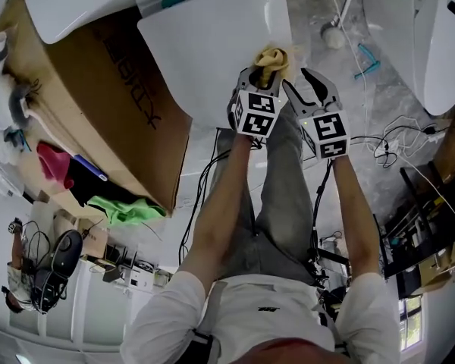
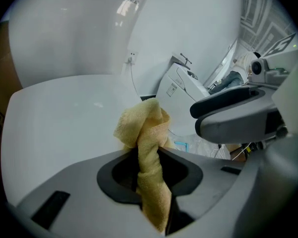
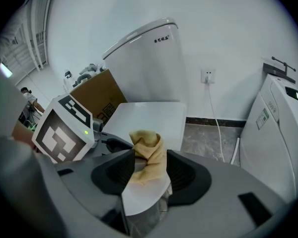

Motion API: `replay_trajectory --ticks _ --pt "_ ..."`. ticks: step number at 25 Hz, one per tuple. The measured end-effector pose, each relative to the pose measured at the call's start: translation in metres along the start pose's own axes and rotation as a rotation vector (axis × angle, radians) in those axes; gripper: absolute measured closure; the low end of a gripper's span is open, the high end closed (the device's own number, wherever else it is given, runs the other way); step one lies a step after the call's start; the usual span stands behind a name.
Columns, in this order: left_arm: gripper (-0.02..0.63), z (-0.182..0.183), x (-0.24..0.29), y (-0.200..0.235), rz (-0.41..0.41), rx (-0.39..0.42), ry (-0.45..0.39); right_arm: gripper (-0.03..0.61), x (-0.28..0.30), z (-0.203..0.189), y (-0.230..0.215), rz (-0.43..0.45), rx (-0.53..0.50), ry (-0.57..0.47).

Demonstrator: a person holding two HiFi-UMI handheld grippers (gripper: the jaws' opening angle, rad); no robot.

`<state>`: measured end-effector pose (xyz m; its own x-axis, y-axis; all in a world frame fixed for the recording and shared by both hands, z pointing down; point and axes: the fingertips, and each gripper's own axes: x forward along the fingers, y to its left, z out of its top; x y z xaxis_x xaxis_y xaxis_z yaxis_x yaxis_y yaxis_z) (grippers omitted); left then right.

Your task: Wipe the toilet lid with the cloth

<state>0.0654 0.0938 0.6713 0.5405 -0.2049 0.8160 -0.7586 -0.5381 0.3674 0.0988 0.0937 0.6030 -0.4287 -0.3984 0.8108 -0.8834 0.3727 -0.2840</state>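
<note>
Bright, even, cool white light fills all three views. The toilet lid [image 1: 212, 51] is almost washed out in the head view, flat white with barely any shading. The floor [image 1: 394, 105] right of the lid shows only faint, soft shadows. Behind the lid, the tank [image 2: 69, 38] carries small glare patches near its top. Both gripper views are round fisheye pictures with black corners, where straight lines bow. The cloth [image 2: 146, 133] over the lid is sharp; the left tool [image 2: 150, 155] blurs nearest the lens.
</note>
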Motion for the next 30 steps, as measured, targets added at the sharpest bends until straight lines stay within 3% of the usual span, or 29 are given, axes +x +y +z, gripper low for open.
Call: replay_trajectory --ticks 30 --pt "0.5 -0.067 -0.078 0.1 0.149 -0.195 -0.038 0.362 0.037 0.02 0.104 0.157 -0.204 0.046"
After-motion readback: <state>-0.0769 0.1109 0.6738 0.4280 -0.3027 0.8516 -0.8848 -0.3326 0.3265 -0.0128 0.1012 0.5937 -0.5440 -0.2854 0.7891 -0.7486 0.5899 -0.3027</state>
